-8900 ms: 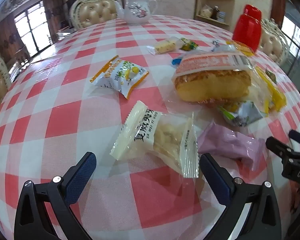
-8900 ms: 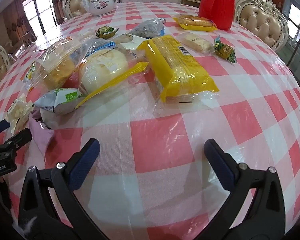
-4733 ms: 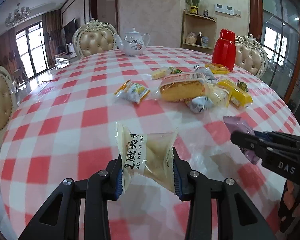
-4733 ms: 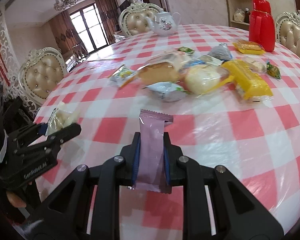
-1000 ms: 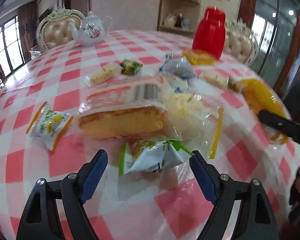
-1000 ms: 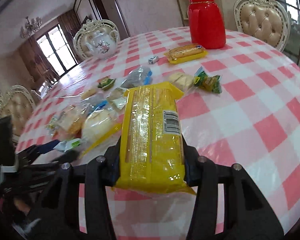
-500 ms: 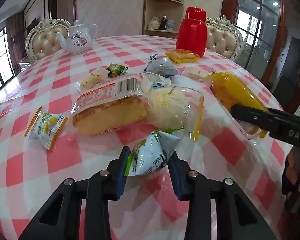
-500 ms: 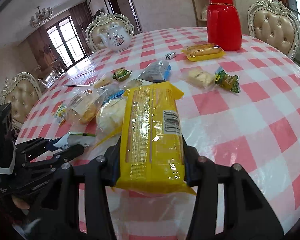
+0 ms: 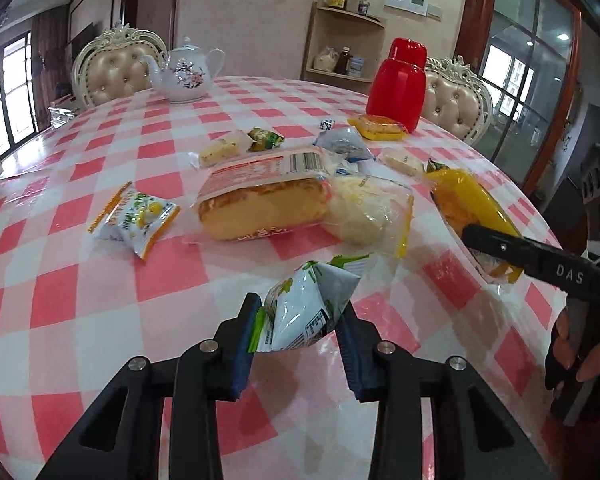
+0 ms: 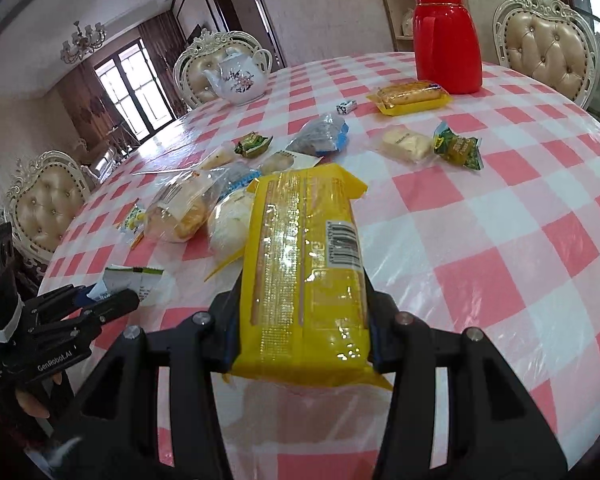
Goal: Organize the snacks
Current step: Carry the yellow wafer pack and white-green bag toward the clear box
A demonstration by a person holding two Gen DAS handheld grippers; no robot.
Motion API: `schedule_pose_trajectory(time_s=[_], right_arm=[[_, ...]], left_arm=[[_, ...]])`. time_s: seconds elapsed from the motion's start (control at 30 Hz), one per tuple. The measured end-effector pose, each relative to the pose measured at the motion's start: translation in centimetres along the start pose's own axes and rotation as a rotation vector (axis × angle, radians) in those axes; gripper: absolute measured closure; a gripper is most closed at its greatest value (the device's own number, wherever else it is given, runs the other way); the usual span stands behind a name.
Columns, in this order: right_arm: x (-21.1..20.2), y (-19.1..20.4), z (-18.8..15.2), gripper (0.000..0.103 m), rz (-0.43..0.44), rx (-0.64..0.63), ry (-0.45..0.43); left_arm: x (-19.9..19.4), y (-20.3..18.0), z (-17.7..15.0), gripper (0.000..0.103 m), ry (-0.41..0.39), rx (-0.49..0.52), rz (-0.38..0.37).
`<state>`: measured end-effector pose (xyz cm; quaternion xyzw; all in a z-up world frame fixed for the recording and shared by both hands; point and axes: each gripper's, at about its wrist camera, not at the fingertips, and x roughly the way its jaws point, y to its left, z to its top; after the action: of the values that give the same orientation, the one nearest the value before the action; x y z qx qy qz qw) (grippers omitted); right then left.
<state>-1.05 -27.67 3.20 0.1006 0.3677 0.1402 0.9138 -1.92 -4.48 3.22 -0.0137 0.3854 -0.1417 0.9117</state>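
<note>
My left gripper (image 9: 300, 312) is shut on a small white and green snack bag (image 9: 304, 312), held above the near part of the checked table (image 9: 80, 296). In the right wrist view that same bag (image 10: 132, 280) shows at the left, in the left gripper (image 10: 112, 300). My right gripper (image 10: 300, 320) is shut on a long yellow biscuit pack (image 10: 304, 264), lifted off the cloth. The left wrist view shows this yellow pack (image 9: 472, 208) at the right in the right gripper (image 9: 480, 240).
Mid-table lie a wrapped sponge cake (image 9: 260, 196), a pale bun bag (image 9: 368, 208) and an orange-edged sachet (image 9: 134, 218). Several smaller snacks lie behind. A red flask (image 10: 446, 36) and a white teapot (image 10: 238, 80) stand at the back. Padded chairs ring the table.
My left gripper closed on the white and green bag and drew it back off the table, away from the cake. The right gripper kept its hold on the yellow pack and pulled back slightly.
</note>
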Motion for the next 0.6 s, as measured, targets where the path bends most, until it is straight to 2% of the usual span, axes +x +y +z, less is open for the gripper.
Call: schedule_pose_trajectory(time_s=[0.6], right_arm=[[-1.9,4.0,-2.0,0.052,0.099,-0.002,-0.046]], left_arm=[[-3.6,2.3,-2.0,0.065,-0.062,-0.067,0.082]])
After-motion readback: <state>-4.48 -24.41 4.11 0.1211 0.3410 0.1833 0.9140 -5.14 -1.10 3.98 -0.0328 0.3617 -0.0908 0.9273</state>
